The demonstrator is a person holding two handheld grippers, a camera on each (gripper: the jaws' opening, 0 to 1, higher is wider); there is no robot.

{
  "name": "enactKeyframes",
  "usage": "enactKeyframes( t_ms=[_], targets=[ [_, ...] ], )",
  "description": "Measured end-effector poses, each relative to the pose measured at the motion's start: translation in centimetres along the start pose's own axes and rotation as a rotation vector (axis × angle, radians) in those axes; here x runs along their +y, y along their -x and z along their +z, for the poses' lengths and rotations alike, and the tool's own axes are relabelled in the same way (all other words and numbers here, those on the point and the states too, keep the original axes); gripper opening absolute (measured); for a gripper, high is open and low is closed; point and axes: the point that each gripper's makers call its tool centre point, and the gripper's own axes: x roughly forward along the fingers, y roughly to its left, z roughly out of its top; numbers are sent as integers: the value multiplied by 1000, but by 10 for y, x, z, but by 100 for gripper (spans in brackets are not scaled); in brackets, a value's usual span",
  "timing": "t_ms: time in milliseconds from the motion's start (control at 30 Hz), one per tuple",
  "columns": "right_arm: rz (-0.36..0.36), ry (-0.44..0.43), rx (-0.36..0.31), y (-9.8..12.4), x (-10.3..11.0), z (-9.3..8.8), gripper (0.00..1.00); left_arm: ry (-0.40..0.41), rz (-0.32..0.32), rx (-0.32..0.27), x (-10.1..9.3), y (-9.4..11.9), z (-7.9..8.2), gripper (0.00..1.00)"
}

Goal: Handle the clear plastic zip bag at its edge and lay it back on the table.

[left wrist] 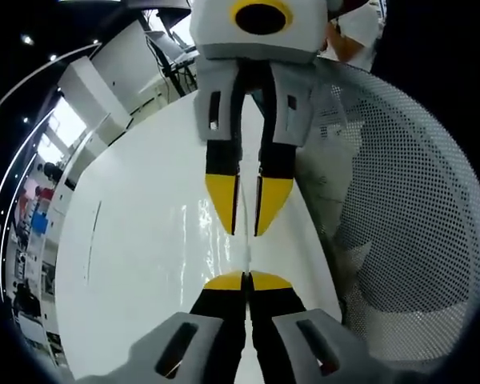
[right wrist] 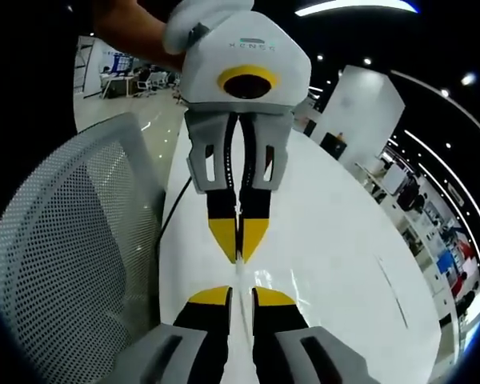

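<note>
Your two tongs face each other tip to tip above the white desk point(left wrist: 136, 264). Your left tongs point(left wrist: 246, 282) are clamped on the near edge of the clear zip bag point(left wrist: 246, 254); your right tongs point(left wrist: 248, 228) pinch its far edge. The bag is a thin, glossy film stretched taut on edge between them, over the desk. A grey mesh chair back point(left wrist: 416, 224) stands beside the desk.

In the right gripper view, the right tongs point(right wrist: 240, 294) and left tongs point(right wrist: 238, 254) grip the same bag point(right wrist: 239, 276) beside the chair point(right wrist: 72, 248).
</note>
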Motion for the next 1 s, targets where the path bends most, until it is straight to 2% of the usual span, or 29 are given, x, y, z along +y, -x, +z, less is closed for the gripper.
enactKeyframes(
  t_ms=[1000],
  targets=[
    [17, 31, 16, -12, 1, 6, 4, 21, -7, 2, -1, -5, 8, 0]
  ],
)
